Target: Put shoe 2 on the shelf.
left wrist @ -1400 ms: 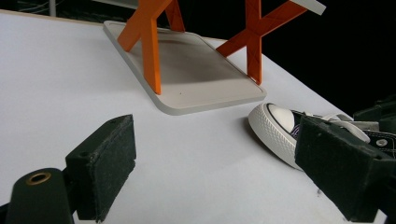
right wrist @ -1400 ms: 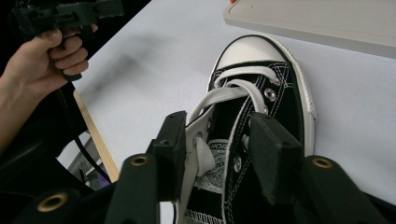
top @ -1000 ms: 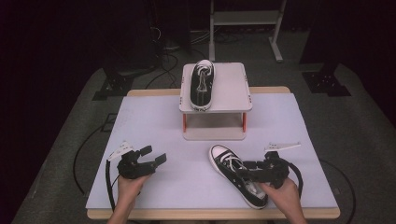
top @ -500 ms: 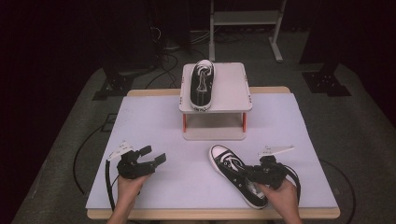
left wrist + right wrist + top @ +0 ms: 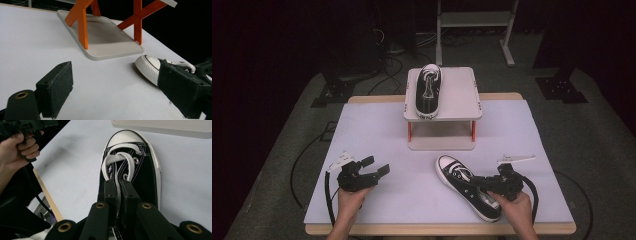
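— High view: what have your grippers just done?
— Your right gripper (image 5: 482,182), lower right, has just been closing onto the sneaker (image 5: 467,192) on the table (image 5: 377,135); your left gripper (image 5: 374,167), lower left, stands spread, holding nothing.
— And the right gripper view?
— At centre the pads (image 5: 110,192) pinch the white lace (image 5: 117,162) — likely ready to lift.
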A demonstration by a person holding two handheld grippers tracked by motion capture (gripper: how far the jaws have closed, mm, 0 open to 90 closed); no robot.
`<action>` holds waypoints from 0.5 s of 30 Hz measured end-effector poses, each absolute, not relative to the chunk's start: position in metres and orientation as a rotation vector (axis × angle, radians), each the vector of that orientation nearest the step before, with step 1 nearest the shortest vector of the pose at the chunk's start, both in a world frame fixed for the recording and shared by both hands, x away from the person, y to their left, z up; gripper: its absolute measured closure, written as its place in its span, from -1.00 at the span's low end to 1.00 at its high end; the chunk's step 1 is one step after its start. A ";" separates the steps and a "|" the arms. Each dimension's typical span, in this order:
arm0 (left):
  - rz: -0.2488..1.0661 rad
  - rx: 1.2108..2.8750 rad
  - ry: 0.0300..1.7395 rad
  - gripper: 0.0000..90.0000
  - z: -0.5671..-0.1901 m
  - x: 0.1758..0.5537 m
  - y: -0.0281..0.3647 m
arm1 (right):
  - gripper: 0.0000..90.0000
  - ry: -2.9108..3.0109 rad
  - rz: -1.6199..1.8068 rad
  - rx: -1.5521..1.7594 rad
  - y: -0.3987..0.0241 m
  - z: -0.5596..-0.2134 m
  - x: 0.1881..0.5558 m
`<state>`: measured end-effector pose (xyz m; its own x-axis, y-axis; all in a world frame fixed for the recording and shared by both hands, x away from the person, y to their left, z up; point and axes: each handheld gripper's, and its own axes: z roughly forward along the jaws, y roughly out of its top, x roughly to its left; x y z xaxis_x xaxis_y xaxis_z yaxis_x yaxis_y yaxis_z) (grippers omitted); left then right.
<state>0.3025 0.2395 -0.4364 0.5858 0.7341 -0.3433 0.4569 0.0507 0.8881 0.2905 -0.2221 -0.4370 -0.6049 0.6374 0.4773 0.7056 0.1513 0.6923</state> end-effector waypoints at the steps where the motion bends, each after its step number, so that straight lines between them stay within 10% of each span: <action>1: 0.282 1.588 1.028 -0.72 -0.436 0.302 0.240 | 0.88 -2.321 -1.468 -1.365 -0.223 -0.437 0.290; 15: 0.278 1.584 1.035 -0.72 -0.437 0.303 0.238 | 0.88 -2.156 -1.602 -1.368 -0.247 -0.430 0.283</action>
